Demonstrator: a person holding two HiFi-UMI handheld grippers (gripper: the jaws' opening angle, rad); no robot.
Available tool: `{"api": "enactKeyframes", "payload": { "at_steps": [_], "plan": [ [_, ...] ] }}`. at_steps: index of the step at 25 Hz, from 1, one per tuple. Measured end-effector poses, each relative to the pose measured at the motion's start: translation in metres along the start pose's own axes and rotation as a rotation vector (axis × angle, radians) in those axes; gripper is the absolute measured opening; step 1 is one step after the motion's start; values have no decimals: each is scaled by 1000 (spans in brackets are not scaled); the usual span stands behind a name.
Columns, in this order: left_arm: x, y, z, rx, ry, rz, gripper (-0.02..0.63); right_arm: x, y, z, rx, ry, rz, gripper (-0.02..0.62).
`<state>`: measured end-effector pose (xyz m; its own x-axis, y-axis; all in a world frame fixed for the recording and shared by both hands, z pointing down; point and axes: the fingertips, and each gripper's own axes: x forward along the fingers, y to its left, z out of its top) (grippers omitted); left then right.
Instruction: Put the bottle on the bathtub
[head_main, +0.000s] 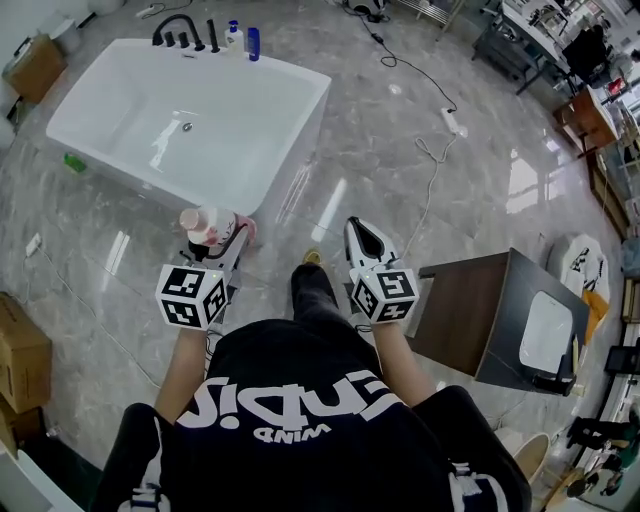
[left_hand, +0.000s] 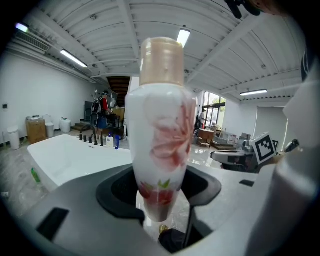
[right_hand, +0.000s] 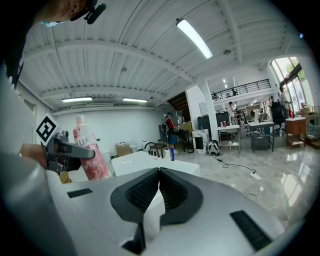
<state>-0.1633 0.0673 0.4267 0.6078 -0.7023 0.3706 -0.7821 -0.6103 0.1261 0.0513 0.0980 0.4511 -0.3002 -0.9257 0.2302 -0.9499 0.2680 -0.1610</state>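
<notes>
While the person stands on the grey marble floor (head_main: 380, 130), the left gripper (left_hand: 159, 186) has its fingers clamped on the lower end of the bottle (left_hand: 160, 125). The bottle is white with a pink flower print and a beige cap, and its cap end points away from the fingers. In the head view it sits just in front of the left marker cube, off the near right corner of the bathtub (head_main: 120, 110) and not touching it. The right gripper (right_hand: 159, 172) is to the right of the left one, with its fingers closed together and nothing between them. It is held at about the same nearness as the left and apart from the bottle. The bathtub is white and rectangular, on the far left of the floor. A black faucet (head_main: 175, 30) is on the tub's far rim, with a small white bottle (head_main: 233, 35) and a blue bottle (head_main: 253, 43) just right of it. A small green thing (head_main: 75, 162) lies on the floor by the tub's left side. A dark cabinet (head_main: 480, 310) stands near right, and a cable (head_main: 430, 190) runs over the floor beyond it. A cardboard box (head_main: 20, 350) is at the near left edge.
</notes>
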Motion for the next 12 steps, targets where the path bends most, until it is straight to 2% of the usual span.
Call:
{"api": "enactKeyframes", "payload": {
  "at_steps": [6,12],
  "plan": [
    [59,12,35,0,-4,-2,235,49,-40,24,-2,3,19,25],
    [118,26,69,-16,-5,38,235,98,-83,49,-3,26,58,25]
  ]
}}
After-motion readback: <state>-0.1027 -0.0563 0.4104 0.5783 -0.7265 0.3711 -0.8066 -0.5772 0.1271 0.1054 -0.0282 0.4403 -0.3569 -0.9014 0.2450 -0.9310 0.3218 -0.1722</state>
